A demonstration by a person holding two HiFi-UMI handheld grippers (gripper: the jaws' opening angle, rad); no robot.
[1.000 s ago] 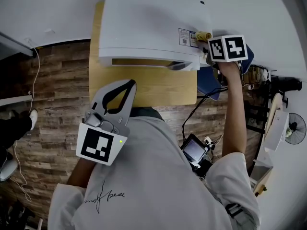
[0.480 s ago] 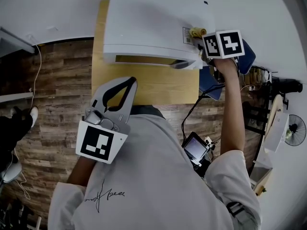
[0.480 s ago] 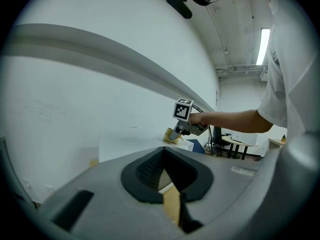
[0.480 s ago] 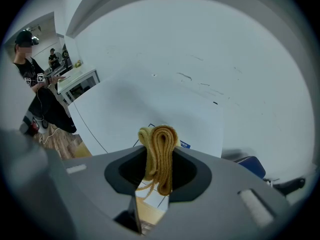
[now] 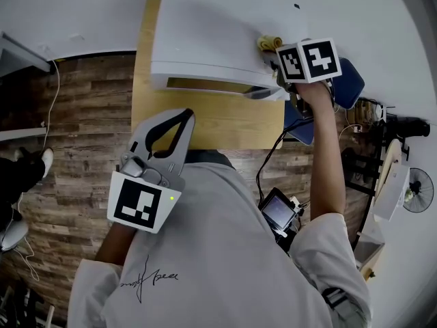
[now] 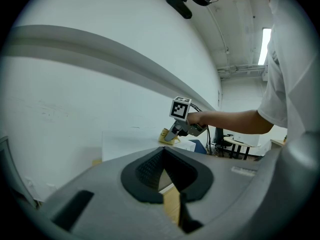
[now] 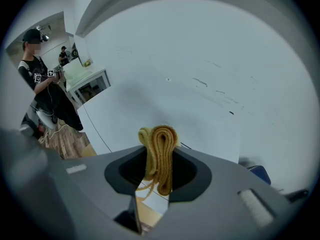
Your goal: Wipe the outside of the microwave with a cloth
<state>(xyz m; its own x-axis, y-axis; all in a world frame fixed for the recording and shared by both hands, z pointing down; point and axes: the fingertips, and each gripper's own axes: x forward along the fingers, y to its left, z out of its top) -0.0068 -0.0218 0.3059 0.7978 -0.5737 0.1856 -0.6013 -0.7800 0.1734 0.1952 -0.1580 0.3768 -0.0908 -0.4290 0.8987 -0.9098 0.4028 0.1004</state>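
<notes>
The right tongs (image 5: pixel 274 55) are squeezing the yellow cloth (image 5: pixel 267 43), its long side pointing at the microwave (image 5: pixel 212 39)'s top right edge, further in than before. The left tongs (image 5: pixel 183 119) are hanging shut and empty.

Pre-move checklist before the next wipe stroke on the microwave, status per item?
1. Cloth gripped: ok. The right gripper is shut on the folded yellow cloth.
2. Cloth on target: ok. In the head view the cloth lies at the right edge of the white microwave's top.
3. Other gripper out of the way: ok. The left gripper is shut and empty, held over the wooden table's near edge, apart from the microwave.
4. Cables clear of the right forearm: cannot tell. They hang beside the table, under the arm.
5. How much of the top is wiped: cannot tell.
</notes>
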